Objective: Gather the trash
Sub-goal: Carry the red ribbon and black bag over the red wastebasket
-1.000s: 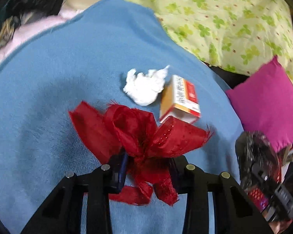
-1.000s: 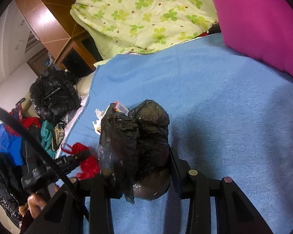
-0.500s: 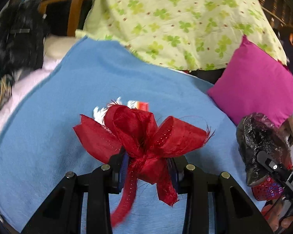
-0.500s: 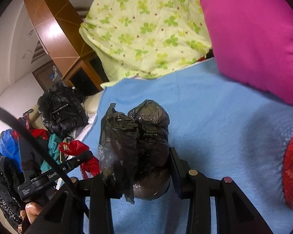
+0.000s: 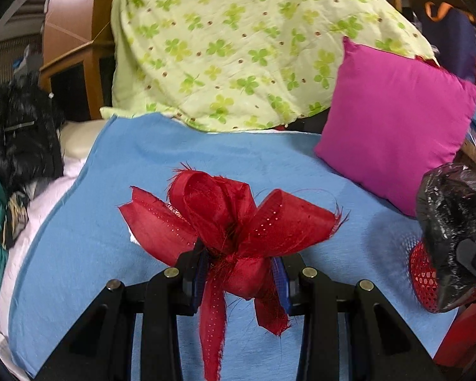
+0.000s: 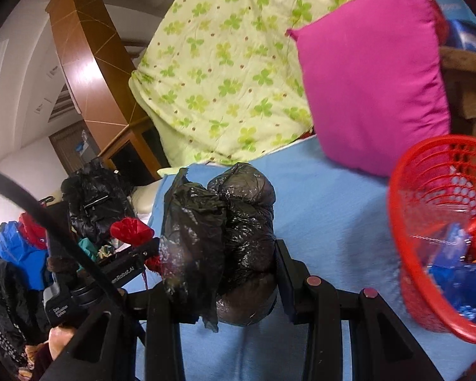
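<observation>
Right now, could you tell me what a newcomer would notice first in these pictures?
A big red ribbon bow is clamped in the left claw above the blue blanket. The right claw grips a crumpled black plastic bag, with a red mesh basket at its right and a magenta pillow behind.

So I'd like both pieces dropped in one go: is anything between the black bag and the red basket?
Nothing visible. The right gripper holds the black bag, and only bare blue blanket lies between it and the red basket. The pink pillow sits behind, off that path.
</observation>
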A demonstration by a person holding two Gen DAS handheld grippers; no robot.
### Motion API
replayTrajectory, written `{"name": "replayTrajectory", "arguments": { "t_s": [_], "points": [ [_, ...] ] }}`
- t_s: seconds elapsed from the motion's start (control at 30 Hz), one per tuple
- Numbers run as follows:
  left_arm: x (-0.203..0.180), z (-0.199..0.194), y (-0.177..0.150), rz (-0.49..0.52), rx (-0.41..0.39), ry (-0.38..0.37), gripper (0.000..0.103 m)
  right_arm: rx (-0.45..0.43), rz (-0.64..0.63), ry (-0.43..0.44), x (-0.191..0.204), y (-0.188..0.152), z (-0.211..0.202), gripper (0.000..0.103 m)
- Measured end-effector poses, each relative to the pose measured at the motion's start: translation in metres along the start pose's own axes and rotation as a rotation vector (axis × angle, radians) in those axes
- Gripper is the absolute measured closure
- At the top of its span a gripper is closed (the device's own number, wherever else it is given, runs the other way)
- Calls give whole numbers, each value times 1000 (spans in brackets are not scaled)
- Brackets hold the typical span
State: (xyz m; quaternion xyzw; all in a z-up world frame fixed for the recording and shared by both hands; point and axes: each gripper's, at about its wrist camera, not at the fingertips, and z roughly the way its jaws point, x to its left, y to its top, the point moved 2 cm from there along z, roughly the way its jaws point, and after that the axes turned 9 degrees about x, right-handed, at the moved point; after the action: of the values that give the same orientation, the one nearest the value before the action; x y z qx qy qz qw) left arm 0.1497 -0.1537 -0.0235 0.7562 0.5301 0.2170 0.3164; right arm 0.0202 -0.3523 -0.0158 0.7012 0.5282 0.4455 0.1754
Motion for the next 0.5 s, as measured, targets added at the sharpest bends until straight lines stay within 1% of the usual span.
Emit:
{"name": "replayTrajectory", "arguments": {
  "t_s": [0.23, 0.5],
  "points": [
    [-28, -7, 0, 56, -31, 19, 64, -39, 18, 5, -13, -4, -26, 63],
    [-54, -8, -4, 125, -56, 32, 64, -42, 37, -4, -28, -2, -30, 63]
  ]
}}
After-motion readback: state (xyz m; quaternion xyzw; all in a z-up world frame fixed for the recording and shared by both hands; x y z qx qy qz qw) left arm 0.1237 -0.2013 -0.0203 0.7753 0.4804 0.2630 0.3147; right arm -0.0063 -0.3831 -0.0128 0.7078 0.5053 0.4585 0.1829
